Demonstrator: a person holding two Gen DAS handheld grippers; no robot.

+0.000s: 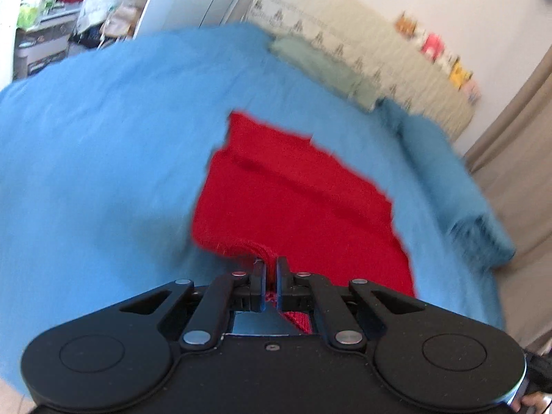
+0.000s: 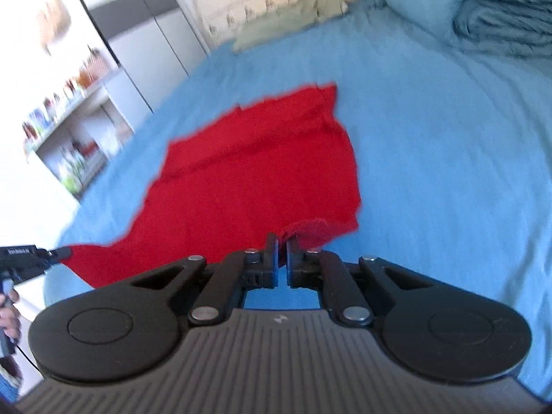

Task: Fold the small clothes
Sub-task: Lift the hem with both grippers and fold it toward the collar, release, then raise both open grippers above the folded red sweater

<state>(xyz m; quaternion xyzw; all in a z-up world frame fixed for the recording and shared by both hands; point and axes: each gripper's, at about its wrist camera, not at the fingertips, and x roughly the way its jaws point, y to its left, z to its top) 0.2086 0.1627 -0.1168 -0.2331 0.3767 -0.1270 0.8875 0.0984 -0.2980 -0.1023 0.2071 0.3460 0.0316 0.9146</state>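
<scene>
A red knitted garment (image 1: 293, 200) lies spread on a blue bedsheet (image 1: 103, 155). My left gripper (image 1: 270, 269) is shut on the garment's near edge, with red cloth bunched between the fingers. In the right wrist view the same red garment (image 2: 248, 179) stretches away to the left. My right gripper (image 2: 281, 248) is shut on its other near corner, cloth pinched between the fingers. The left gripper (image 2: 60, 252) also shows at the left edge of the right wrist view, holding the garment's far corner.
The bed (image 2: 448, 172) holds a blue pillow (image 2: 414, 3), a folded blue duvet (image 2: 507, 24) and a pale green pillow (image 1: 321, 65). A patterned headboard (image 1: 362, 45) stands behind. Shelves with bottles (image 2: 65, 131) stand left of the bed; curtains (image 1: 517, 158) hang on the right.
</scene>
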